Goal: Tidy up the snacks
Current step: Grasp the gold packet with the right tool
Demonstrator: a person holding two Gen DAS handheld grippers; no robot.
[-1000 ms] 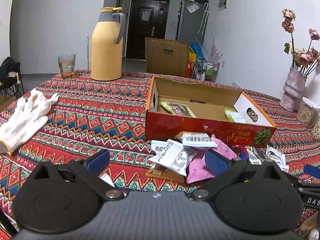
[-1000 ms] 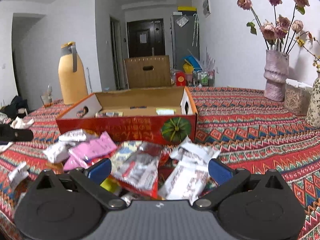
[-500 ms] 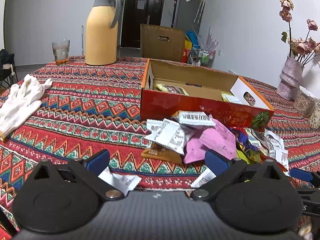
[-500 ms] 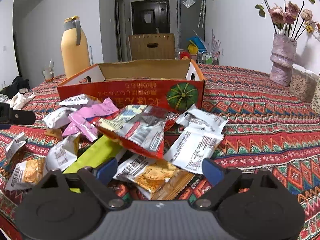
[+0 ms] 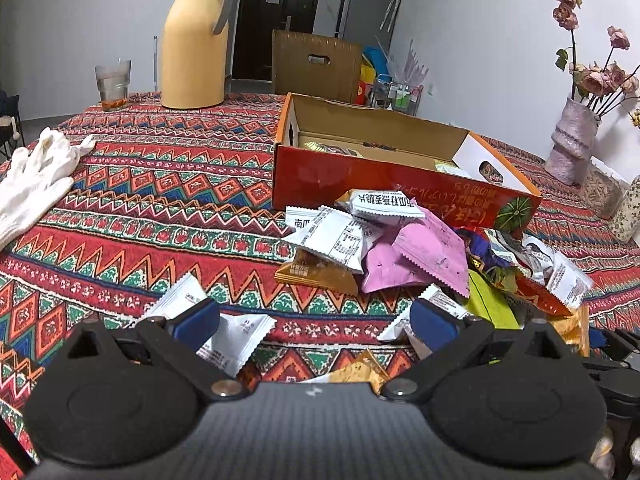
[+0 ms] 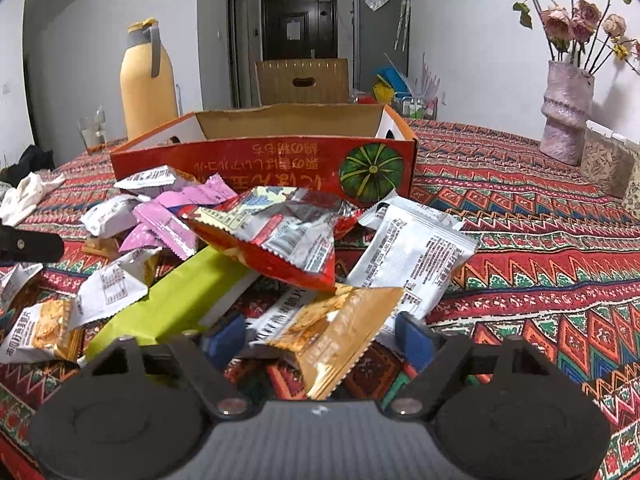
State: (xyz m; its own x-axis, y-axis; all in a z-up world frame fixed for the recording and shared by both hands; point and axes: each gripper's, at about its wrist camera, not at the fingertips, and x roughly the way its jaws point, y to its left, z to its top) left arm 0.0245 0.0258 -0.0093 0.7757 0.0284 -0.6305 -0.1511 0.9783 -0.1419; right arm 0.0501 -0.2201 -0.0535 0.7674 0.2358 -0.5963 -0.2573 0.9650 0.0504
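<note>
Jaws of right gripper (image 6: 320,338), angled downward, closing around orange snack packet (image 6: 340,330).

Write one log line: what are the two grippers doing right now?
left gripper: open over table | right gripper: closing around orange packet | box: behind pile

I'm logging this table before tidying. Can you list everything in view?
Shallow cardboard box: one, red outside, mid-table, a few packets inside.
Loose snack packets: many, white, pink, red, orange and green, heaped before the box.
Tall insulated jug: one, yellow, far end.
Drinking glass: one, clear, beside the jug.
Cotton glove: white, left edge.
Ridged vase of dried roses: one, pale purple, right side.
Patterned tablecloth: one, red zigzags.
Left tongs: open, above packets.
Right tongs: closing around an orange foil packet.
</note>
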